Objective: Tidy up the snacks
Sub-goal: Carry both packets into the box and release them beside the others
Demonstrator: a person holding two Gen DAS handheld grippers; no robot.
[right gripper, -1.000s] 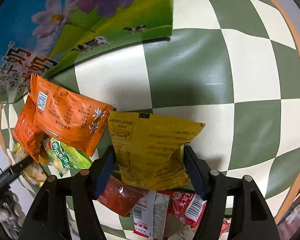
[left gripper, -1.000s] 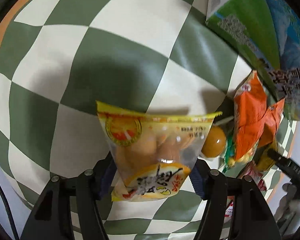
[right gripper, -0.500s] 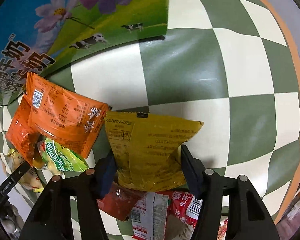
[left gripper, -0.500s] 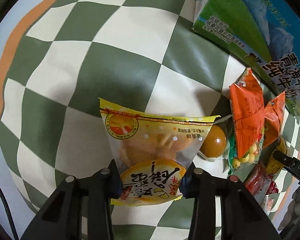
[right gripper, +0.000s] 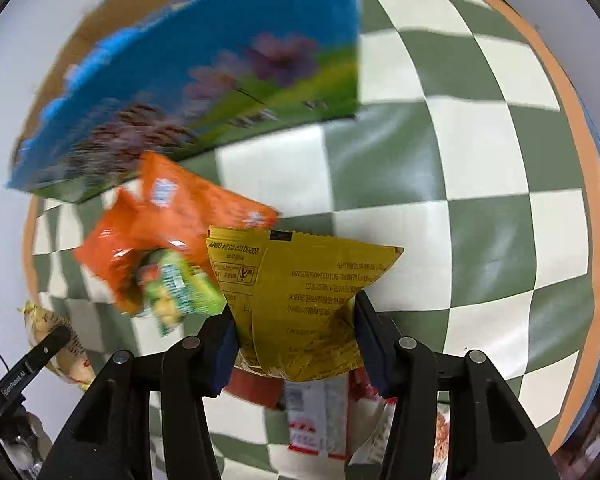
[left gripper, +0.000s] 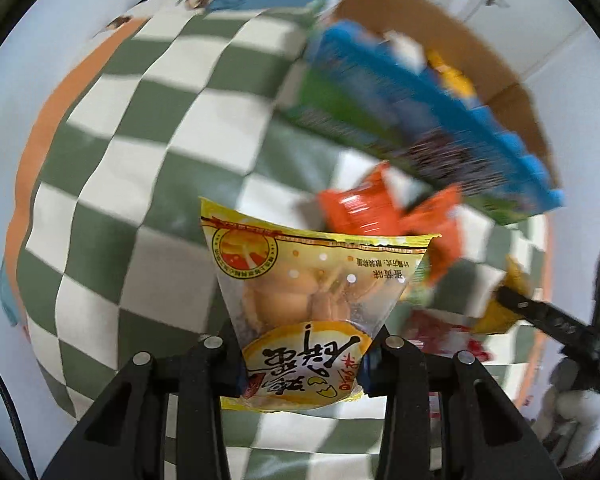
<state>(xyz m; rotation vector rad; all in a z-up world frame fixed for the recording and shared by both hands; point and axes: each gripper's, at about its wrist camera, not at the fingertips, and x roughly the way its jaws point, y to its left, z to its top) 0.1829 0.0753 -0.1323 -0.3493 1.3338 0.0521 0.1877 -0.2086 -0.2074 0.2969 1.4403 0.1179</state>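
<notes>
My left gripper [left gripper: 304,356] is shut on a clear bag with yellow ends [left gripper: 316,280] that holds golden pastries, and the bag hangs above the checked cloth [left gripper: 140,160]. In the right wrist view my right gripper [right gripper: 294,336] has its jaws closing, and its blue pads press the sides of a crumpled yellow packet [right gripper: 300,280] that is off the cloth. Two orange packets [right gripper: 188,216] and a green one [right gripper: 176,284] lie just left of it. The left gripper's finger [right gripper: 40,352] shows at the lower left edge of that view.
An open blue-and-green milk carton box [right gripper: 204,80] stands behind the snacks, with a brown cardboard inside [left gripper: 440,40]. Red and white packets [right gripper: 316,412] lie under the right gripper. The green-and-white cloth [right gripper: 480,160] has an orange border and stretches bare to the right.
Both grippers closed onto their packets and rose, so the cloth and the box look farther away. The left one went higher; the box's open top now shows.
</notes>
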